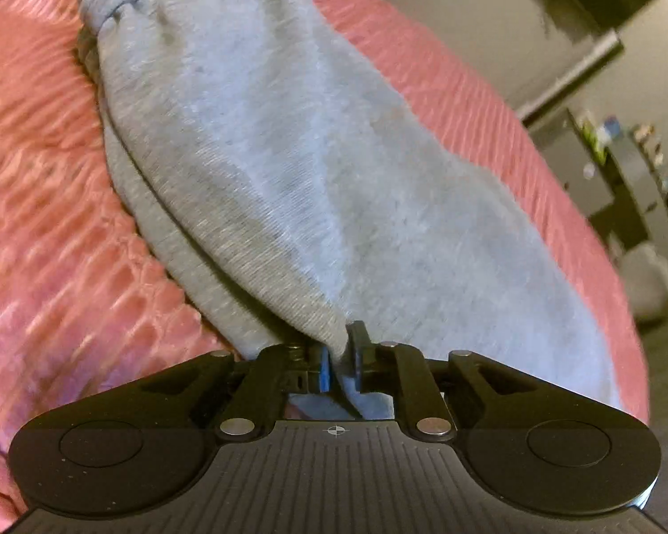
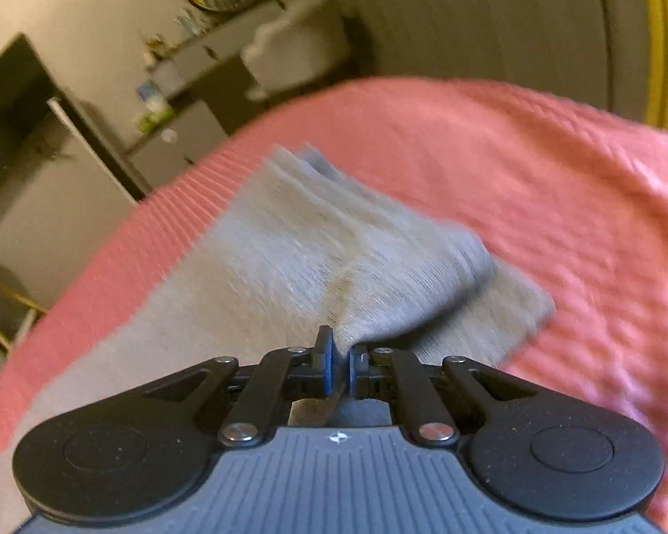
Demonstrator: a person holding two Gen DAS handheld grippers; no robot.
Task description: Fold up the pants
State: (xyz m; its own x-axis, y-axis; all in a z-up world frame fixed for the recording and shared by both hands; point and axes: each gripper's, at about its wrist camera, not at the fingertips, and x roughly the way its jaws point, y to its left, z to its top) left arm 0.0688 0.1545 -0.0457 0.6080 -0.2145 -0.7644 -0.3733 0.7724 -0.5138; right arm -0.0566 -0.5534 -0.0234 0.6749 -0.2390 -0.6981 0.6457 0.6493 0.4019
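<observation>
Grey pants (image 1: 262,169) lie on pink bed cover (image 1: 44,178), stretched long, waistband end far from left tongs (image 1: 338,358).

Left tongs pinched tight on pants edge, cloth bunched between tips. Right tongs (image 2: 340,362) also pinched tight on pants (image 2: 289,244), near folded leg part.

Pants look soft, floppy, light, a bit thick like sweatpants. Likely sag and wrinkle when lifted. Not slippery, not breakable.

Best hold: edges and corners, both tongs apart, so cloth stays flat over bed cover.

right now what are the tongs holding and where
Both tongs, left and right, are shut on the grey pants, each pinching a fabric edge.
</observation>
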